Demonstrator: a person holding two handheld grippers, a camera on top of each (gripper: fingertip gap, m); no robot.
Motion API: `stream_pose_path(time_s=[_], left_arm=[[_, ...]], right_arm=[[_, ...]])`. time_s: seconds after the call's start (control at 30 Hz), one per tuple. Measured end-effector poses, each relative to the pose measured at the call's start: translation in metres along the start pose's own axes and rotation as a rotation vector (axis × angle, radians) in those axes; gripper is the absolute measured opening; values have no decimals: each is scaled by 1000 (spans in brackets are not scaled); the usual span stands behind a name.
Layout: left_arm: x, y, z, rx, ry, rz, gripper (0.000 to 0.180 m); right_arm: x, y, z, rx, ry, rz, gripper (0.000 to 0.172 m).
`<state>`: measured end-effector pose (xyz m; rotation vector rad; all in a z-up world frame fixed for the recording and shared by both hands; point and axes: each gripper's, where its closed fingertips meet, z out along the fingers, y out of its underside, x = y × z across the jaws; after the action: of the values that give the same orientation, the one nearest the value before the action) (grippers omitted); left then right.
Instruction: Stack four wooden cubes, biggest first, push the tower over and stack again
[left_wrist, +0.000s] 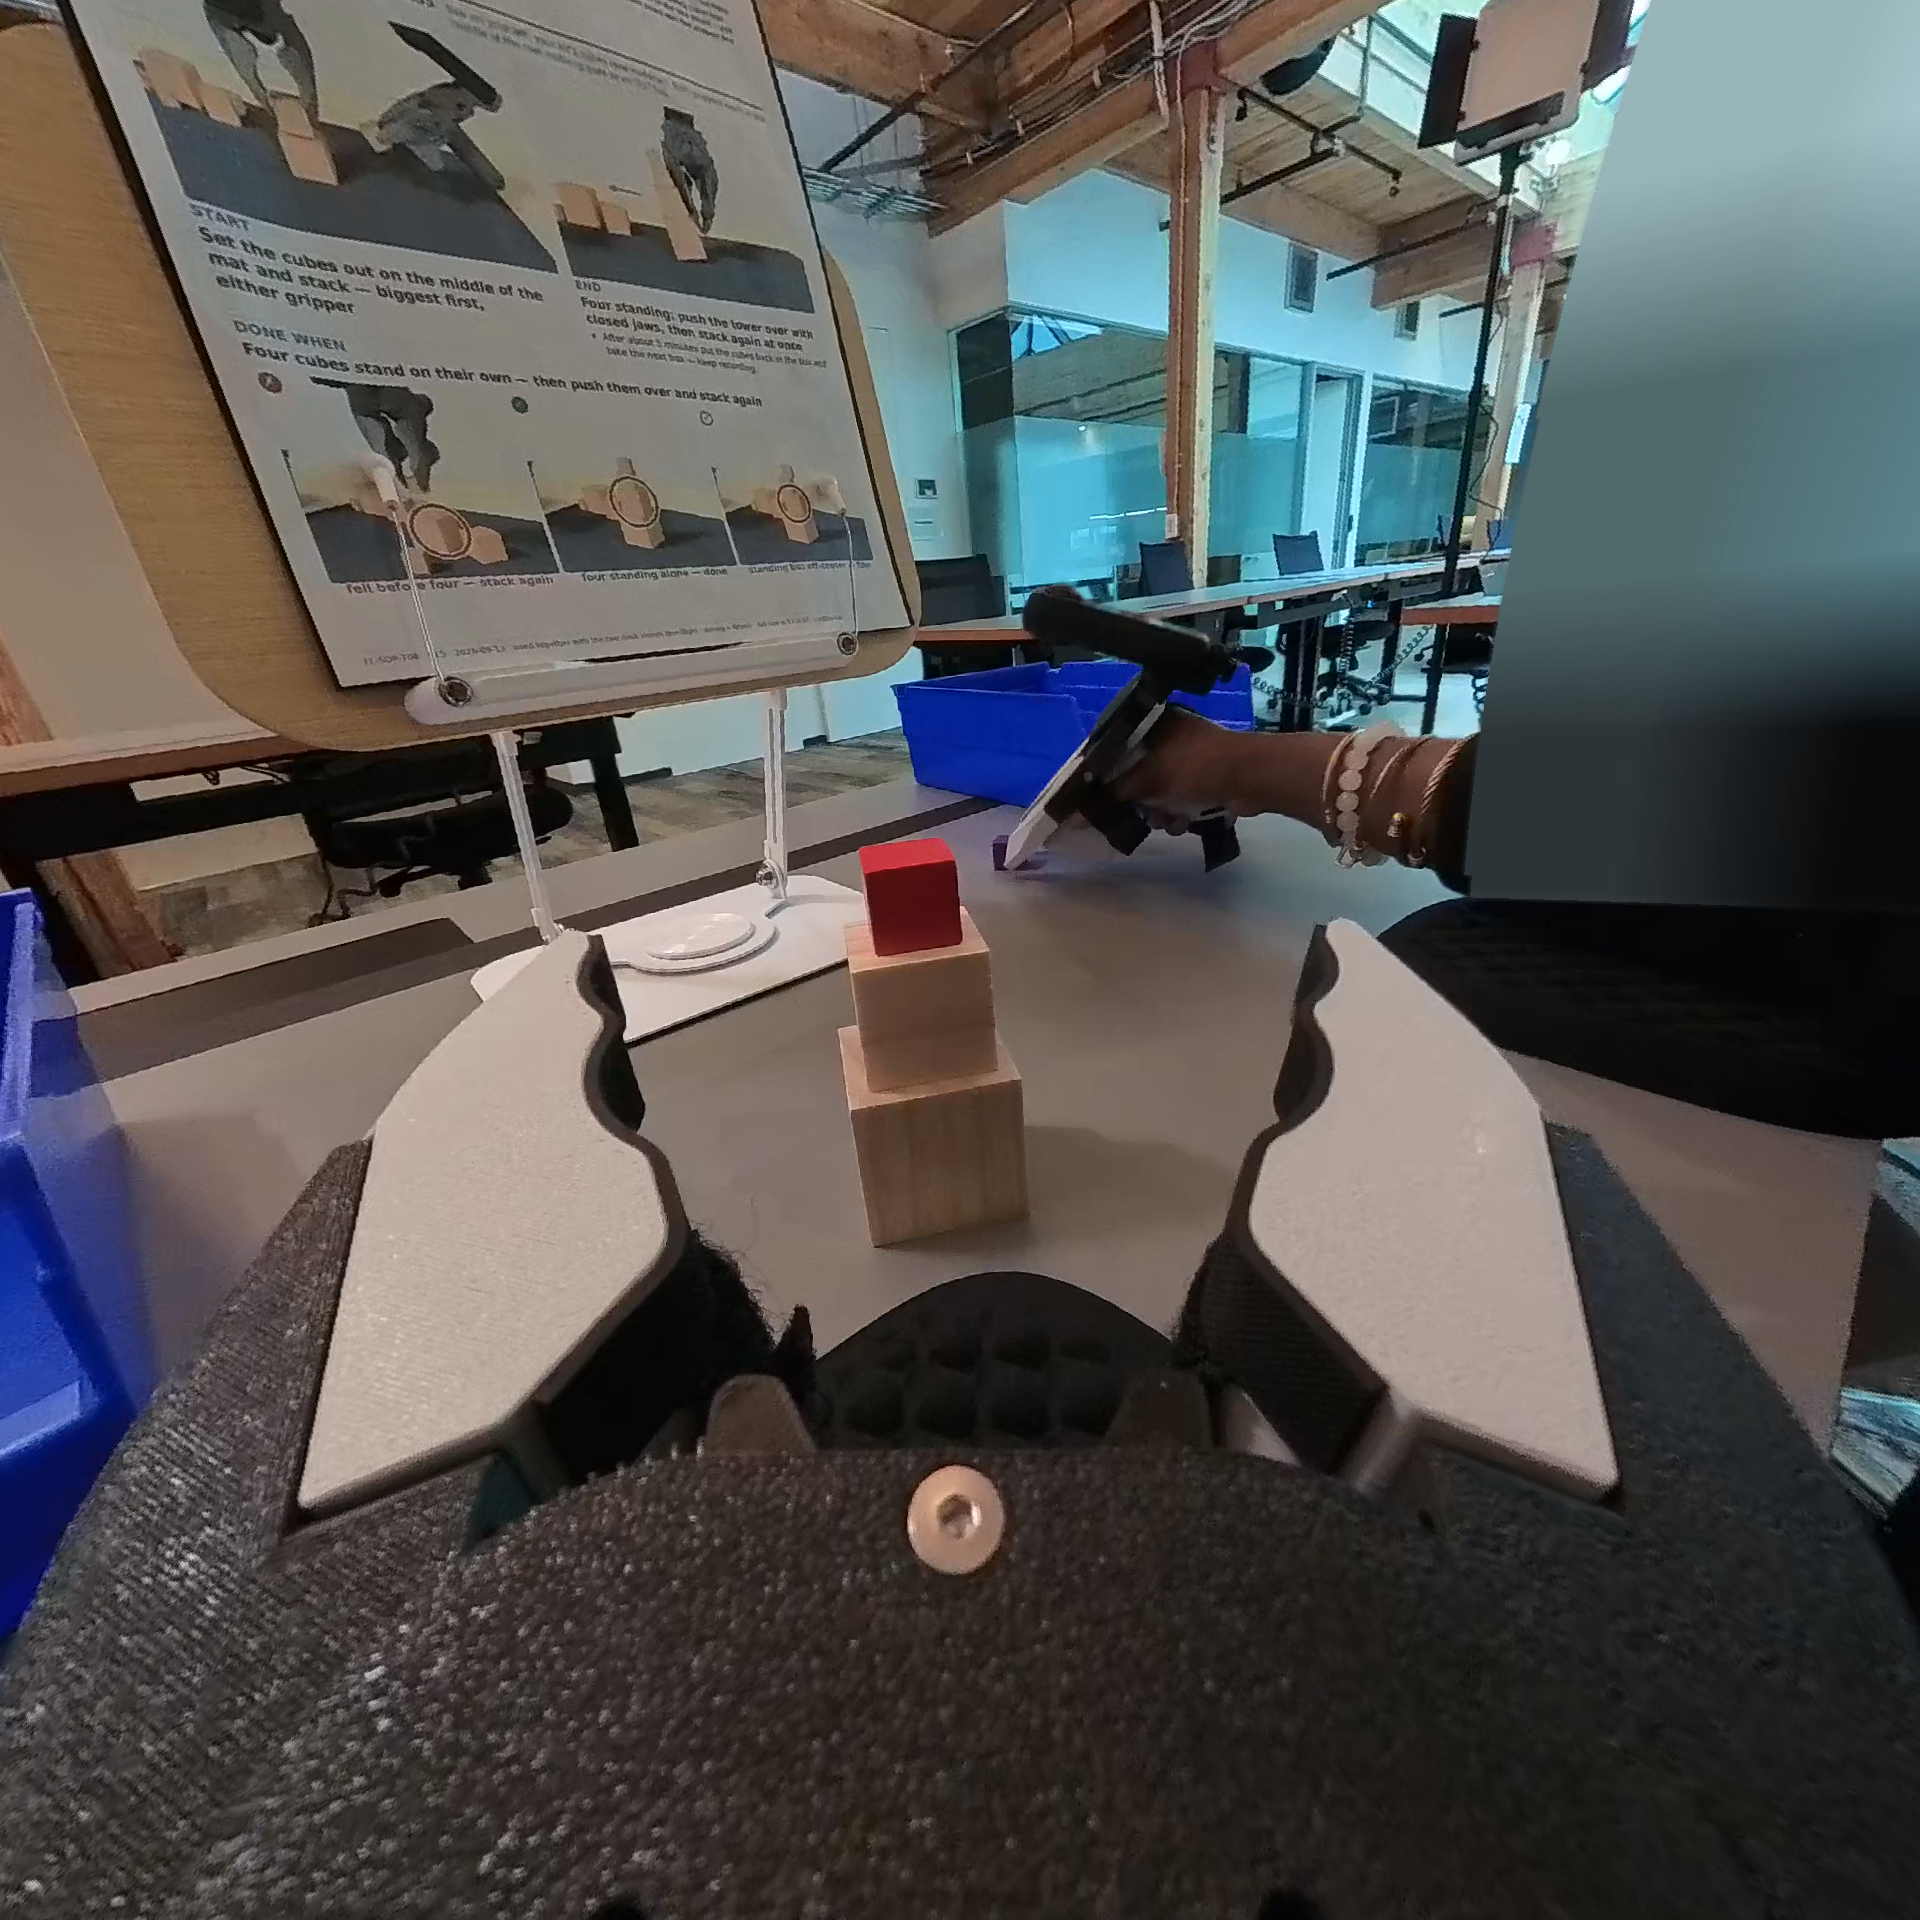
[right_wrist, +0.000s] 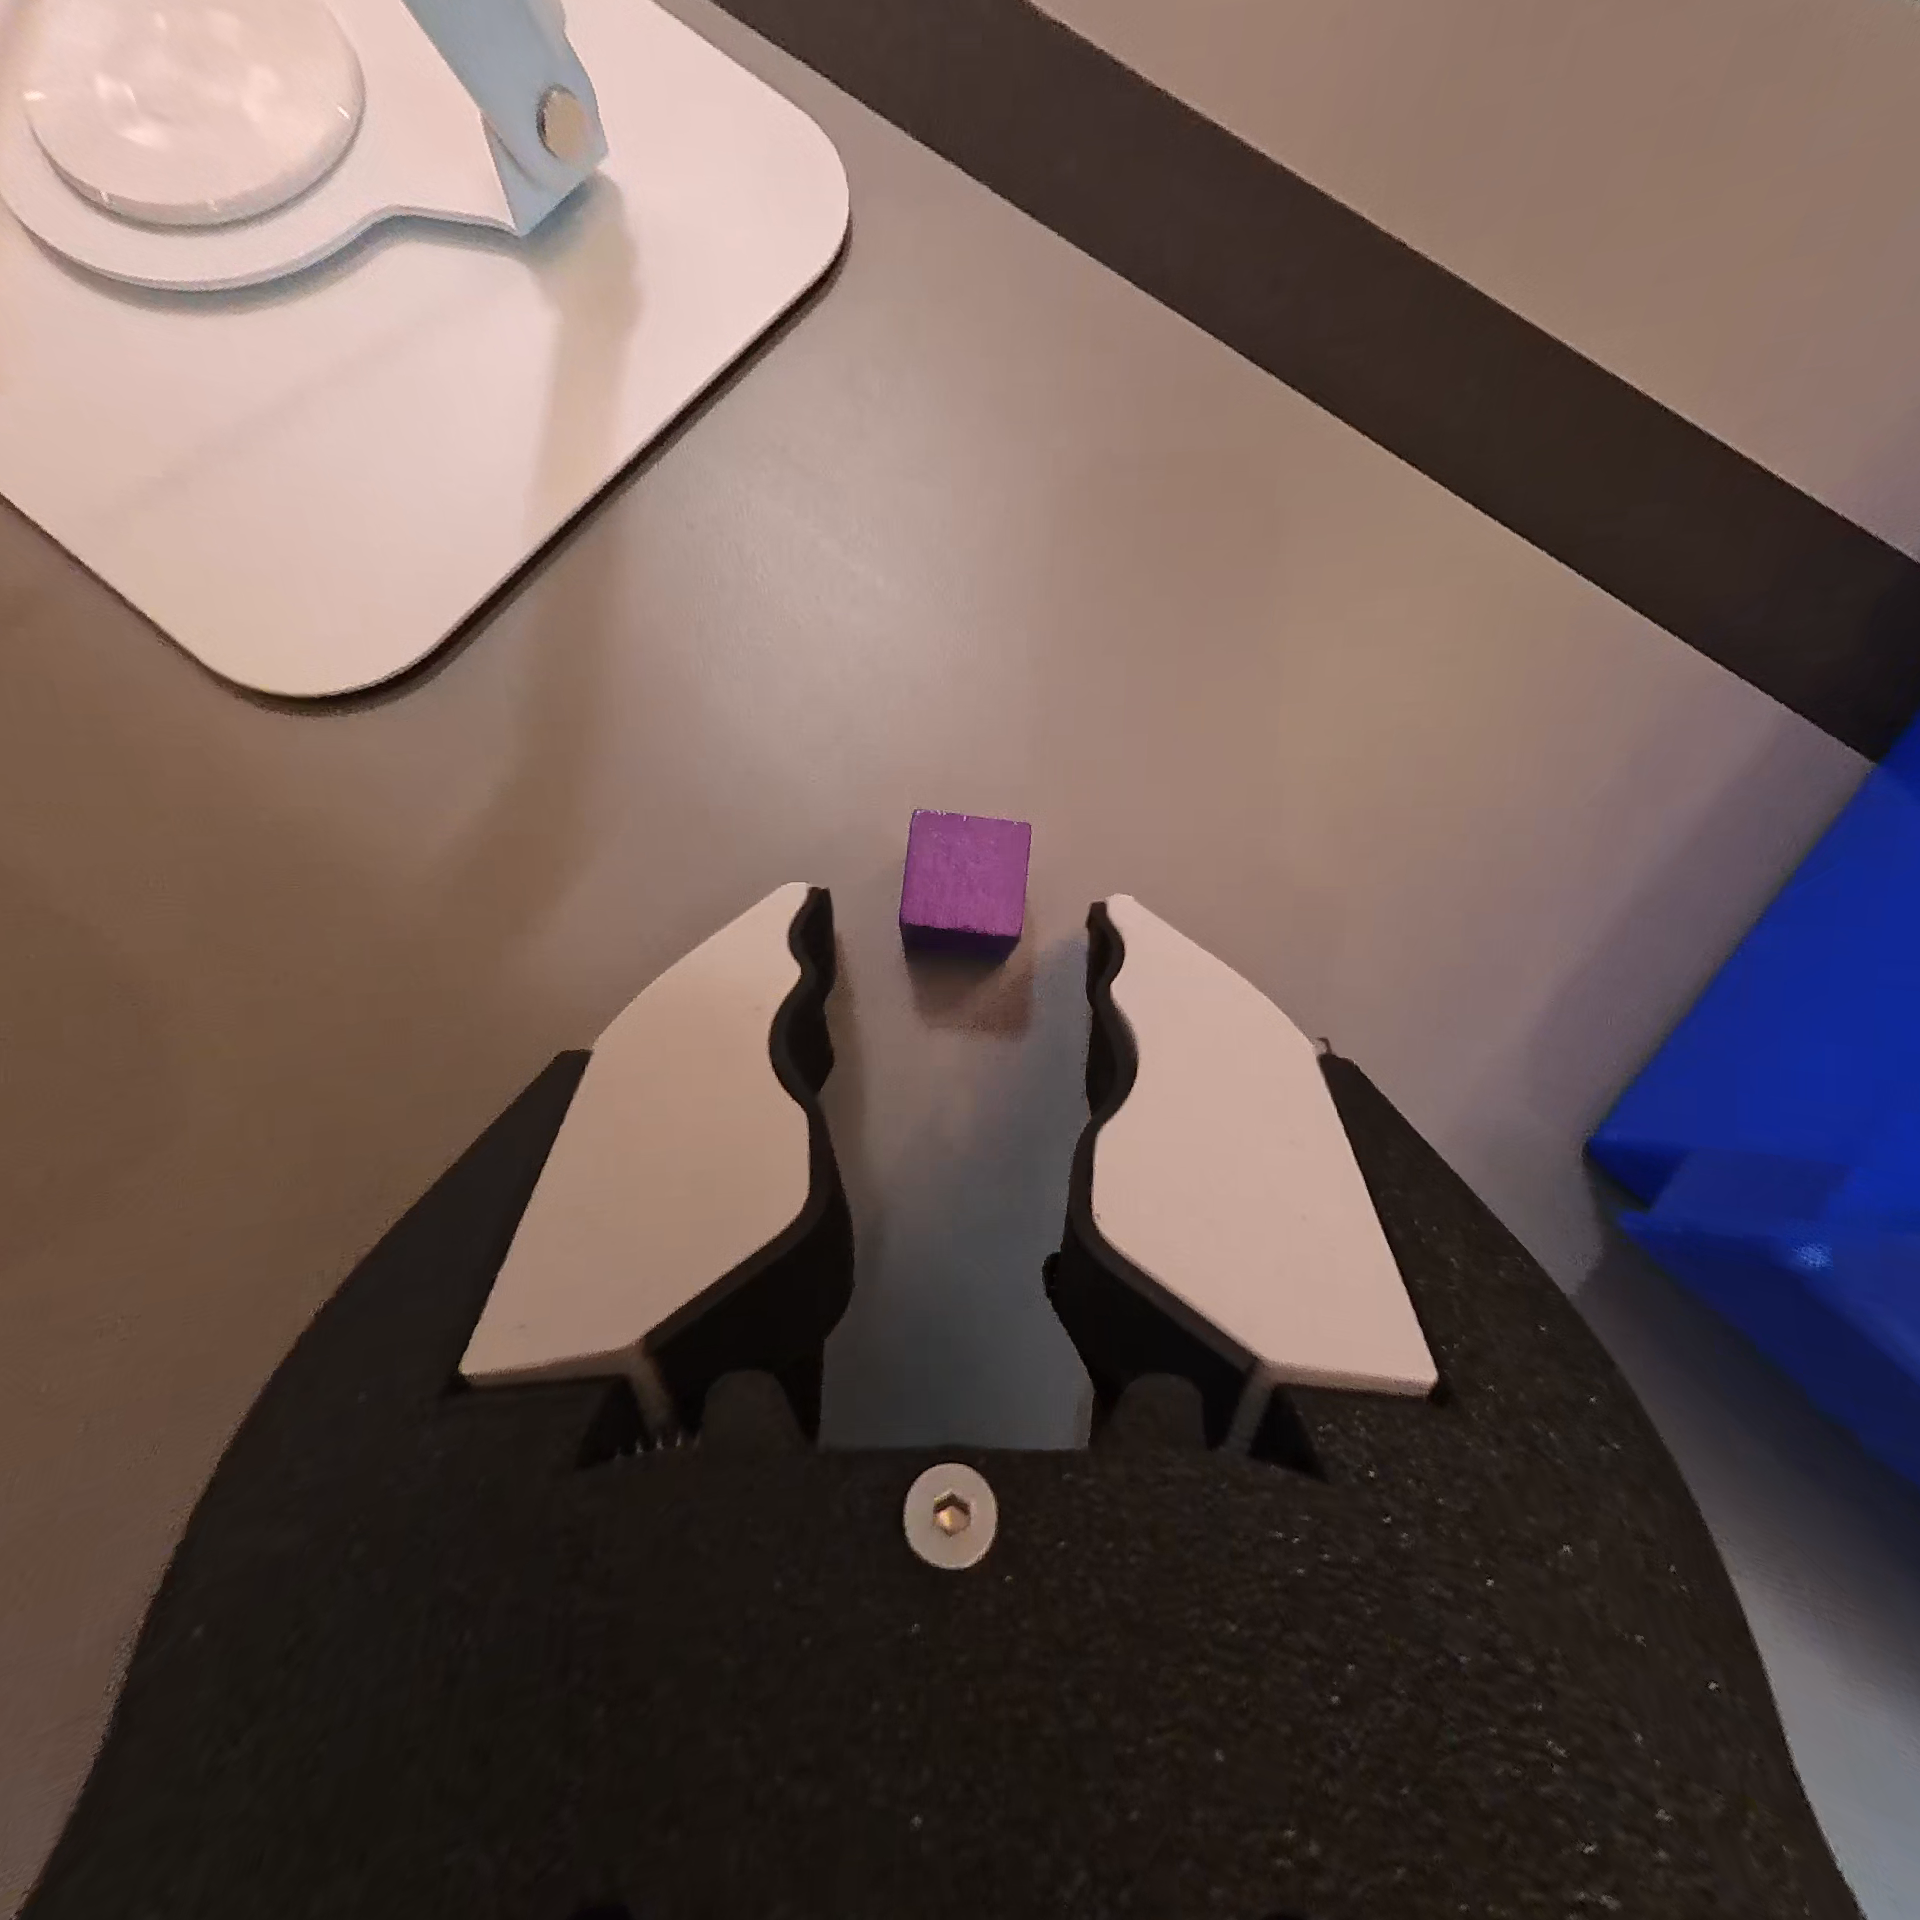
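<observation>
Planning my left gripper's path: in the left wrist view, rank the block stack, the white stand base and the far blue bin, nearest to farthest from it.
1. Block stack, straight ahead between the open fingers of the left gripper, untouched.
2. White stand base, behind the stack, left.
3. Far blue bin, at the table's back, right.

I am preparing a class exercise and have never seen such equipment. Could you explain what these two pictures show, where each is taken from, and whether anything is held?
A person holds two hand-operated grippers, each carrying a camera that looks along its fingers. The left gripper stands wide open before a tower: a red cube on two wooden cubes on the grey table. Farther off is the person's hand with the other gripper. Its own view shows the right gripper open around a small purple cube, with gaps on both sides. Nothing is held. A white stand and blue bins sit nearby.
</observation>
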<state>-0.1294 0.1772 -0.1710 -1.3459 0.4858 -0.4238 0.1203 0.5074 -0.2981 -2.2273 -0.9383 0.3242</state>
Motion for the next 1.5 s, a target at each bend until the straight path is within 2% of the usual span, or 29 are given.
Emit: stream_pose_path(time_s=[0.17,0.27,0.33,0.57,0.73,0.9,1.03,1.2,1.37,1.5], left_arm=[[3,2,1,-16,3,25,121],[3,2,2,-20,3,27,121],[2,2,2,-19,0,24,121],[2,2,2,-19,-2,28,120],[4,3,3,-27,-3,49,120],[5,3,3,-29,-3,55,120],[5,3,3,-26,-2,49,120],[5,3,3,-26,1,47,120],[4,3,2,-24,3,42,120],[5,2,2,-18,2,43,119]], right_arm=[[1,-2,7,-2,13,-4,41],[-1,-4,7,2,8,-11,22],[-3,-5,3,2,8,-17,22],[-35,-26,-50,68,-18,-54,22],[-91,-43,-103,155,-74,-111,23],[-175,-59,-142,247,-268,-236,22],[-238,-68,-160,270,-447,-332,22],[-296,-75,-163,231,-595,-460,22],[-317,-75,-139,121,-544,-441,23],[-326,-72,-123,53,-493,-350,23]])
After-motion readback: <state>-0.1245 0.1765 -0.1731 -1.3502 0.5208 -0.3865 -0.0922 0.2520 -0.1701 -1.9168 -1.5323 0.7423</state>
